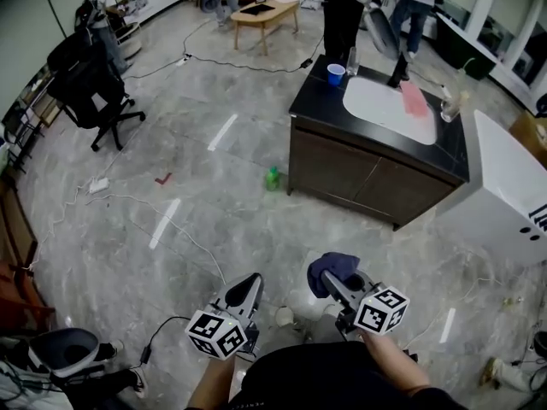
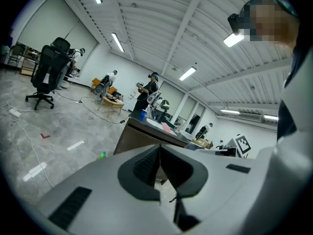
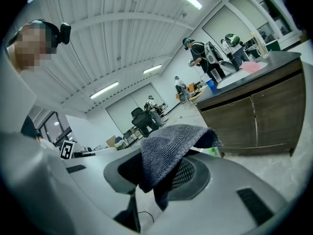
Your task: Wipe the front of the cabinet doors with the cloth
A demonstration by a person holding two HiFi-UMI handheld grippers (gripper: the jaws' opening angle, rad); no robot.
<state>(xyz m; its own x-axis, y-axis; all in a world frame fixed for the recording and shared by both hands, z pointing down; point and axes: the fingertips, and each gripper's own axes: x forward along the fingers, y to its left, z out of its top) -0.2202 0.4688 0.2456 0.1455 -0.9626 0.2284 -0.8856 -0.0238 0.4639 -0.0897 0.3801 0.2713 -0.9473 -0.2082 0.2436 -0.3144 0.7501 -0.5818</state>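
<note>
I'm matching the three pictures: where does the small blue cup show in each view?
Head view: blue cup, upper centre, on the counter's corner.
Left gripper view: centre, above the jaws.
Right gripper view: upper right, at the counter's far end.
Shared landmark: the brown wooden cabinet under it.

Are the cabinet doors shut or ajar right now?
Shut. Both cabinet doors sit flush, with only a thin seam between them, in the right gripper view; the head view shows neither swung out.
</note>
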